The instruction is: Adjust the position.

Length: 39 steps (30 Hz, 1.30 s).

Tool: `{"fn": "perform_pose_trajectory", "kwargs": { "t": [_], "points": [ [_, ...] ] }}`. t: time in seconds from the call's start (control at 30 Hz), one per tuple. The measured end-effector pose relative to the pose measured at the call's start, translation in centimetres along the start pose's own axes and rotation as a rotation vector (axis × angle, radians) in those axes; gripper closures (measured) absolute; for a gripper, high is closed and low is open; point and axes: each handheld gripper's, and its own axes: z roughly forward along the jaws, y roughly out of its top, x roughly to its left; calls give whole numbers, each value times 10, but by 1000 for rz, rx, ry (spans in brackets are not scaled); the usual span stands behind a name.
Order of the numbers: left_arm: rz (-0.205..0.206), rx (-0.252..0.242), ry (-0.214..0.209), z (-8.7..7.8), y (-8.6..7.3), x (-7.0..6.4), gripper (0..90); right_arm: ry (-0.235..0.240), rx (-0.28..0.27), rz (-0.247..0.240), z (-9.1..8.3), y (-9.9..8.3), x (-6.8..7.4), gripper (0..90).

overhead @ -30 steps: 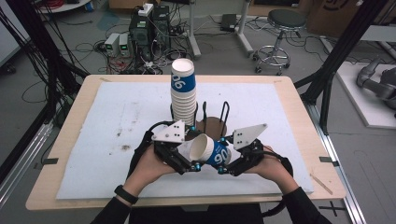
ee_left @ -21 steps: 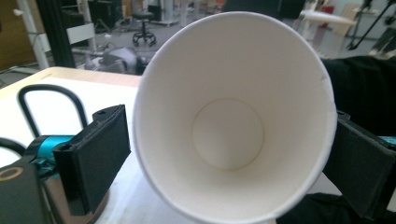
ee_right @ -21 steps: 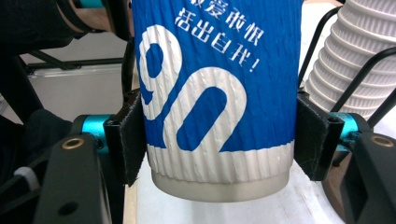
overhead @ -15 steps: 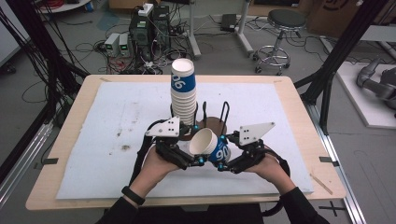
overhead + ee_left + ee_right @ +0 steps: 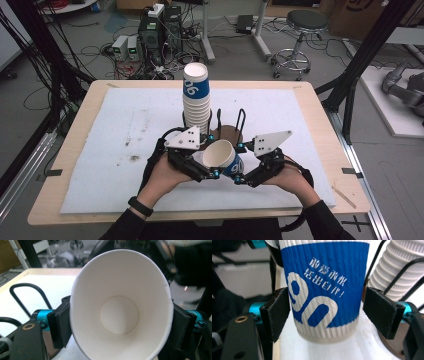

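Paper cup [image 5: 223, 156], blue-and-white, tilted, above the table's near edge. Left gripper [image 5: 204, 169] clamped across its rim, likely steadying it. Right gripper [image 5: 243, 175] jaws flank the base, slightly apart. Cup stack [image 5: 196, 97] behind.

The paper cup's [image 5: 324, 290] rim was cut off at the top edge of the right gripper view. The cup stack [image 5: 398, 272] was cropped at upper right. Background at the left gripper view's top was blurred.

High cam looks down over table; both gripper cams sit close on paper cup [image 5: 223, 156].
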Motion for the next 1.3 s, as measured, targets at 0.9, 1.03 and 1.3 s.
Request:
{"fn": "perform_pose_trajectory", "kwargs": {
  "t": [0.9, 1.03, 1.3],
  "points": [
    [-119, -221, -44, 2, 1, 4, 98, 47, -175, 69, 17, -10, 2, 301],
    [-122, -231, -47, 6, 2, 3, 112, 59, -180, 78, 18, -10, 3, 301],
    [-113, -246, -59, 6, 2, 3, 196, 56, -197, 89, 19, -11, 3, 301]
  ]
}}
